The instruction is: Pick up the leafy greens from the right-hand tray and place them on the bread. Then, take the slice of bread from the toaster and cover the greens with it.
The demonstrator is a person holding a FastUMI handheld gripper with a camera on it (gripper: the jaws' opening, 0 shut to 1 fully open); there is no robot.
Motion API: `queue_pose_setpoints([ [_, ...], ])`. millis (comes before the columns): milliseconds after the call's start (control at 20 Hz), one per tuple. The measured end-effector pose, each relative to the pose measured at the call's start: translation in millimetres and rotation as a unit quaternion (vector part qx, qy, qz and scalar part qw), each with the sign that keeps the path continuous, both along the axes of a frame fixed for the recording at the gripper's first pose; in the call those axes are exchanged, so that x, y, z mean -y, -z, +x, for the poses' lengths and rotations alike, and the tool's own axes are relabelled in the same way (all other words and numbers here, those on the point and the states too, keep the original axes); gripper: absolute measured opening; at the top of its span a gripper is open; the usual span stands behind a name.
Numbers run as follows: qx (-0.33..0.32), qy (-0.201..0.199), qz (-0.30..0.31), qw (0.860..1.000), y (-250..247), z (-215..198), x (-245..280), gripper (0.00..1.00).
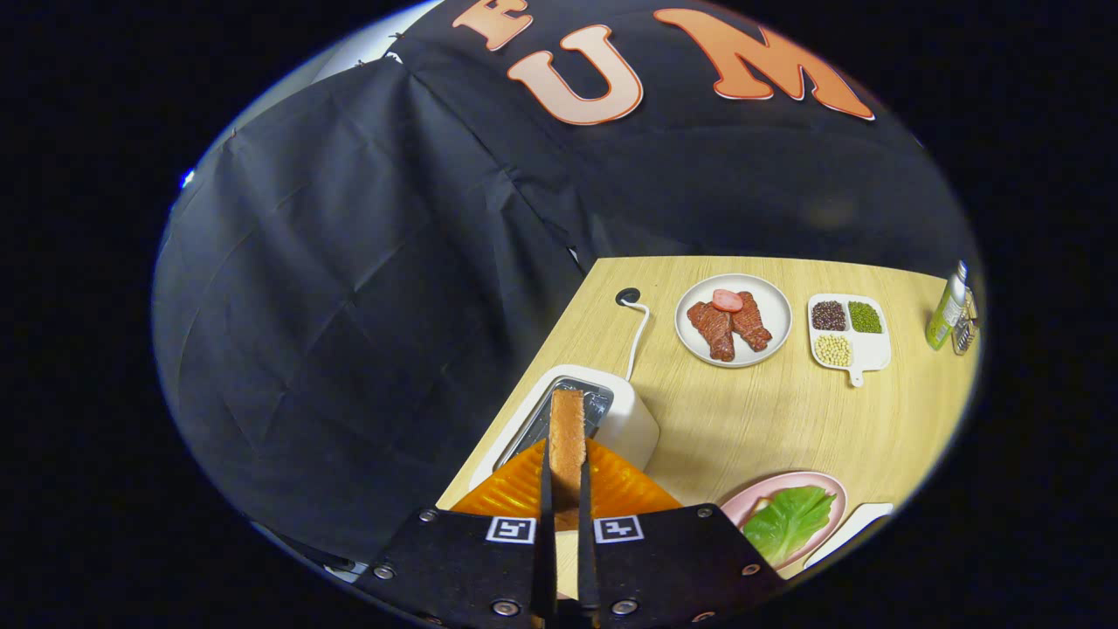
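Tool (566, 489) fingers are pinched edge-on around the brown toast slice (567, 437), held upright above the white toaster (624, 419) on the wooden bench (769, 411), presumably so it can be carried to the green leaf (786, 520) on the pink plate (834, 489).
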State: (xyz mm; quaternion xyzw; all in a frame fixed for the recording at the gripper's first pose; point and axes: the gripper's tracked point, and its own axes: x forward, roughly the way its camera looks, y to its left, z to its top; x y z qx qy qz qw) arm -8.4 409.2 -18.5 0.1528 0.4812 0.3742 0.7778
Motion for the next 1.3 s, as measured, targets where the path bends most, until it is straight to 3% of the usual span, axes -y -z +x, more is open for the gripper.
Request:
queue_pose_setpoints([
  [850, -0.051, 0.072, 0.021, 0.996, 79, -16, 106, 0.1],
  [1300, -0.079, 0.076, 0.034, 0.993, 129, -35, 145, 0.1],
])
